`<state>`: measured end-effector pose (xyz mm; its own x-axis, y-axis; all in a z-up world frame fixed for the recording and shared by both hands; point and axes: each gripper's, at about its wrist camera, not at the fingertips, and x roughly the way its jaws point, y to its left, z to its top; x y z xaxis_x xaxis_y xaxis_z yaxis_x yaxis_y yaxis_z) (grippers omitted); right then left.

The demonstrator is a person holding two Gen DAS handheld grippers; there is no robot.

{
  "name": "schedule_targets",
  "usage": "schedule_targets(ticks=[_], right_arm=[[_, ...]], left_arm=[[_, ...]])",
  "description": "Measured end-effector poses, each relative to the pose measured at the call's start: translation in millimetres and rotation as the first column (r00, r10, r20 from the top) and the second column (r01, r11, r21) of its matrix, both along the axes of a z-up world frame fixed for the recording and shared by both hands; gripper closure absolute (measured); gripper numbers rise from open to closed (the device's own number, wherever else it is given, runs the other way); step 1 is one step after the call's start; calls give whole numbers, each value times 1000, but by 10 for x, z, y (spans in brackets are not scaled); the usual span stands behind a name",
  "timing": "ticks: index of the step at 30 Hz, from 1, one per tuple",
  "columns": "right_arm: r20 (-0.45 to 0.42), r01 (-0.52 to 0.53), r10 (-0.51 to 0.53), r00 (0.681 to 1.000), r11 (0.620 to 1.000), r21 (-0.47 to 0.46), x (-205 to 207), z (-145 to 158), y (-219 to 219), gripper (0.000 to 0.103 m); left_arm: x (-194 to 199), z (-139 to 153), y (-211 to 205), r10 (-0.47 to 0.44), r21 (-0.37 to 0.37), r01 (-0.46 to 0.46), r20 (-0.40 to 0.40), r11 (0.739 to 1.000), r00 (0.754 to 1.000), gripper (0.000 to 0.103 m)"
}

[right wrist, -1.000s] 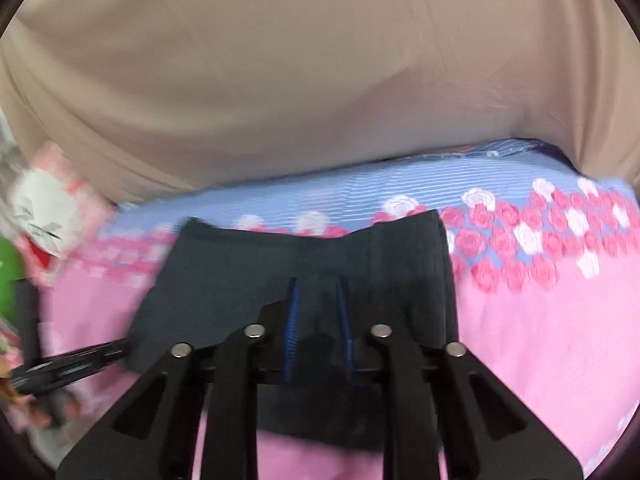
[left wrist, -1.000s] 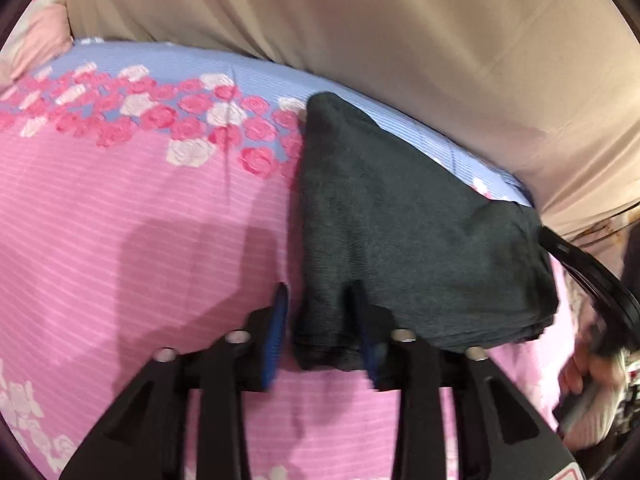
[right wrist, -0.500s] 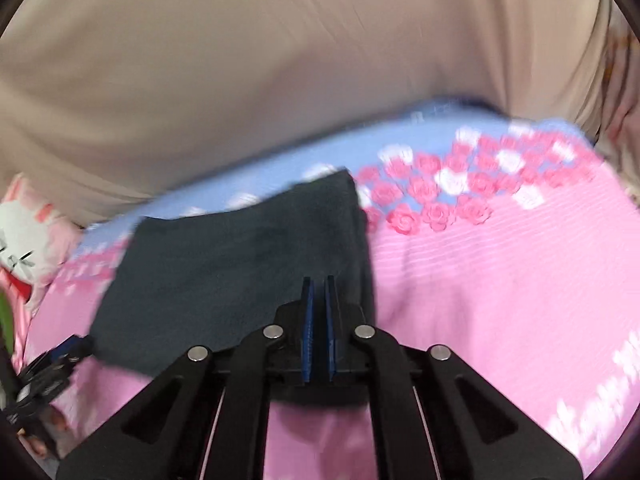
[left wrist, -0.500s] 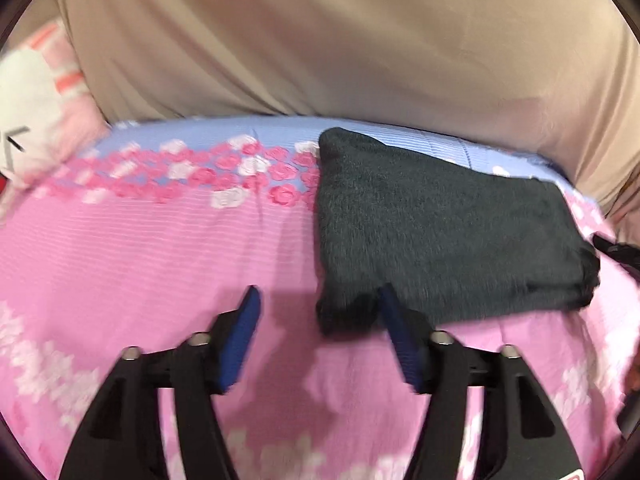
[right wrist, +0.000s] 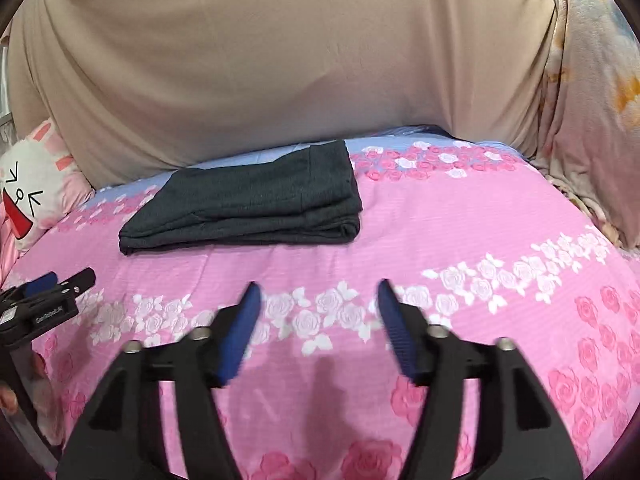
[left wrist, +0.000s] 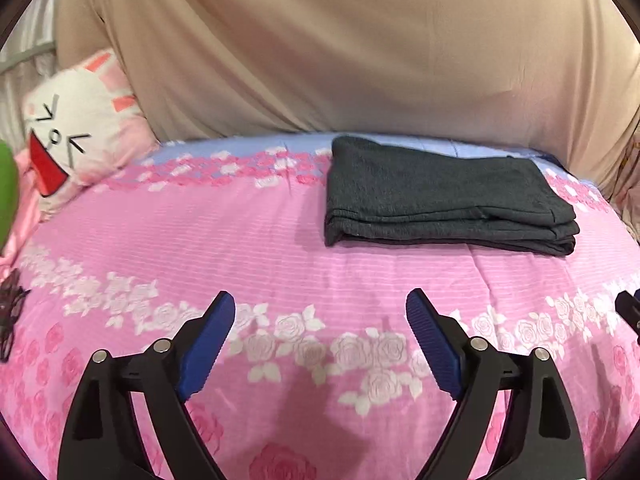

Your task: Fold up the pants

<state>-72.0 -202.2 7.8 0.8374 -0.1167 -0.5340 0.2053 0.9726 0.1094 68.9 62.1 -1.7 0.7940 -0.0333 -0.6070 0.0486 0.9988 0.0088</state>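
Pants (left wrist: 444, 204), dark grey and folded into a flat stack, lie on the far right part of the bed (left wrist: 240, 248) in the left wrist view, well beyond the left gripper (left wrist: 320, 308). Its jaws are spread wide, holding nothing, over the pink rose-print cover; half a second ago they straddled the stack's near corner. A cartoon-face pillow (left wrist: 76, 140) sits far left.

From the right wrist, the pants (right wrist: 256, 204) rest far and left of the right gripper (right wrist: 318, 296), whose jaws stand wide apart and touch nothing. Half a second earlier they were pressed together at the cloth's edge. The other gripper shows at the left edge.
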Motion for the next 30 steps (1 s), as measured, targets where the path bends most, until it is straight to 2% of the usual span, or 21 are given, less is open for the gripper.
schedule_targets(ticks=[2,3,7,12,18,27,30], right_arm=[[22,8,-8,1000,1000,-8,-48,22,20,30],[31,15,-14,999,1000,-16,-71,28,36,17],[63,11,-8,998,998,-55,-141,58,156,6],[47,3,1,999,997,-78,-105,47,223,5],[-29,36,-37,999,998,-54,1,-26,180,5],[-39,50,-52,998,998,-42,8,-56,177,5],[-39,51,-53,998,998,-42,8,-56,179,5]], left_arm=[[-97,22,-38,-1,17,0,26,1000,1000,17],[-130,24,-59,-6,24,6,30,1000,1000,17],[-155,13,-81,-23,22,23,21,999,1000,16],[-94,-19,-29,0,-9,0,-19,1000,1000,16],[-151,16,-47,-24,-34,25,15,999,1000,16],[-168,30,-124,-42,7,42,19,999,999,16],[-165,29,-105,-42,-1,42,16,999,999,16]])
